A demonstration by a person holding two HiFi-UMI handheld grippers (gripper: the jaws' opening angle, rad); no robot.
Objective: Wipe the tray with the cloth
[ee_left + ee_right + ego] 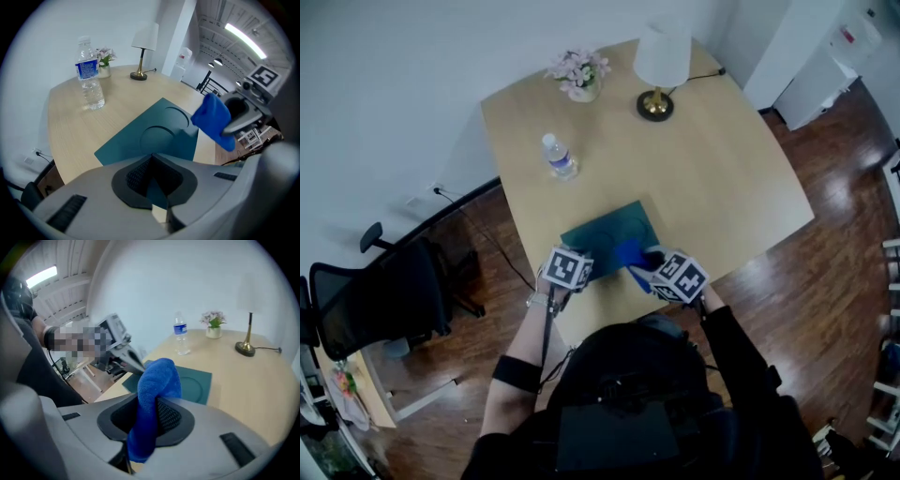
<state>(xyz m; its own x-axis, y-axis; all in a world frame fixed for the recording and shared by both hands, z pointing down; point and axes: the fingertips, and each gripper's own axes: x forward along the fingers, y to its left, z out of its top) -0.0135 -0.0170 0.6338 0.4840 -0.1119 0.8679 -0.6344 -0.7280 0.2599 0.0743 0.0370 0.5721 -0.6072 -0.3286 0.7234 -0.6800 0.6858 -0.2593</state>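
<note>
The right gripper (150, 423) grips the blue cloth (157, 385) at the teal tray (609, 228)'s five-o'clock corner, and most of the tray lies toward eleven o'clock. The left gripper (153, 187) looks pinched on the seven-o'clock corner.

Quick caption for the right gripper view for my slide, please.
Right gripper shut on a blue cloth, teal tray lying just ahead on the wooden table.
</note>
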